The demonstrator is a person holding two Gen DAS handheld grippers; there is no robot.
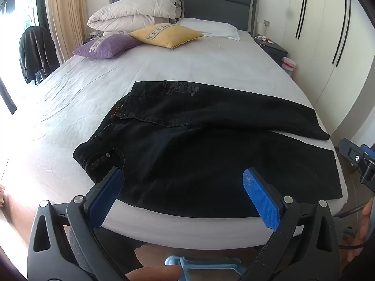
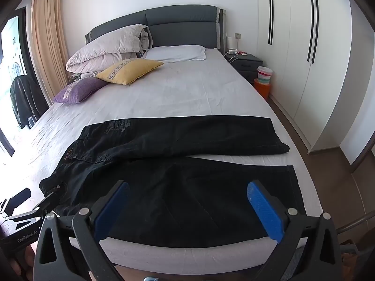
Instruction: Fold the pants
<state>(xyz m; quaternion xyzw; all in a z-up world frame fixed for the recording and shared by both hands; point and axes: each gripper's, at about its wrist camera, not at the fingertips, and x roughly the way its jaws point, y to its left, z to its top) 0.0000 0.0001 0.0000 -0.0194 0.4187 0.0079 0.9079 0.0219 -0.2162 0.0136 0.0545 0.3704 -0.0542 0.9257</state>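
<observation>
Black pants (image 1: 187,154) were laid flat along the bed (image 1: 164,70) foot, long axis crosswise | waistband was seen nearer the left tool (image 1: 182,182), hems nearer the right tool (image 2: 187,194) | both tools were held spread wide, nothing pinched, just short of the near leg.

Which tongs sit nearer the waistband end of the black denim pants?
Left. The left tongs, open, hover just by the waistband end of the black denim pants. The right tongs, also open, hover further along, over the near leg.
</observation>
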